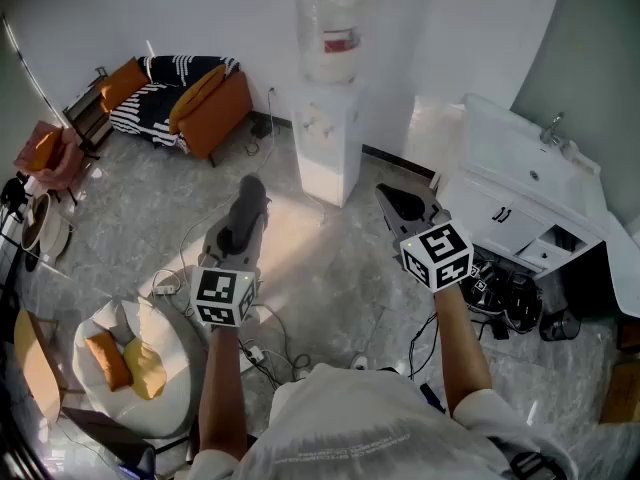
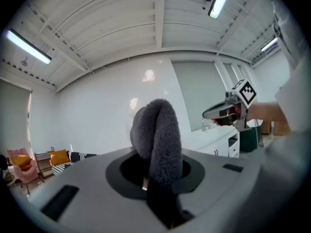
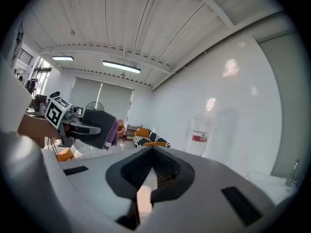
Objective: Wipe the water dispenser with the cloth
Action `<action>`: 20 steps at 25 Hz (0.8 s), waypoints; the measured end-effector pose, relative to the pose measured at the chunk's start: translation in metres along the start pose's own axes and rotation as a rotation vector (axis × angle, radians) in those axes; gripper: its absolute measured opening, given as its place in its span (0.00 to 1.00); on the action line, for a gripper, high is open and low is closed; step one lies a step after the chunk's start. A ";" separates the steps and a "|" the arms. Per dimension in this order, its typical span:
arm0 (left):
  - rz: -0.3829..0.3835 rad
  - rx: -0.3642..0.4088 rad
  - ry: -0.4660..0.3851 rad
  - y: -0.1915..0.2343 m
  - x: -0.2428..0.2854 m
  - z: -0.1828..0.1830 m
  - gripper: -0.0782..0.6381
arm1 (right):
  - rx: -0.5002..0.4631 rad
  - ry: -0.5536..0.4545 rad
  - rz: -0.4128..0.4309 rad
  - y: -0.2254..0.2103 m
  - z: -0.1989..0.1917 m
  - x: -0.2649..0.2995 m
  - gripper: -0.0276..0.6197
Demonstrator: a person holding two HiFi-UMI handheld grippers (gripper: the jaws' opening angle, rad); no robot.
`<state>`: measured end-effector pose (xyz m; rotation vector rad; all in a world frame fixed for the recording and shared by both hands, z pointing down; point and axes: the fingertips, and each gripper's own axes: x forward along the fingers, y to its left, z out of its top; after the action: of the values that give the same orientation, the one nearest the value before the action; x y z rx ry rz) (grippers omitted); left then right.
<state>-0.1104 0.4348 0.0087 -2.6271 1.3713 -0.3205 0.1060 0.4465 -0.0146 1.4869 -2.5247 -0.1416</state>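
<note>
- Marble-patterned floor (image 1: 330,258) fronts a white wall; water dispenser (image 1: 328,138) stands upright against that wall, bottle on top
- left gripper (image 1: 243,230): jaws clamped on the grey cloth (image 2: 156,130), which stands up in a fold; short of the dispenser
- right gripper (image 1: 390,198): jaws closed together, holding nothing; also clear of the dispenser

Head view steeply down; gripper views low, upward; water dispenser (image 1: 330,98) in head and right gripper views.
</note>
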 end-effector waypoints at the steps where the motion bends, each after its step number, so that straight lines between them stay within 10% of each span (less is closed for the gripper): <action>1: 0.001 0.002 0.001 -0.003 0.004 0.000 0.21 | -0.001 0.000 0.002 -0.004 -0.002 0.000 0.06; 20: 0.107 -0.046 0.076 -0.022 0.072 -0.016 0.21 | 0.102 -0.005 0.116 -0.085 -0.034 0.023 0.06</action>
<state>-0.0567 0.3873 0.0380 -2.5904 1.5539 -0.3820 0.1752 0.3858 0.0056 1.3714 -2.6509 0.0017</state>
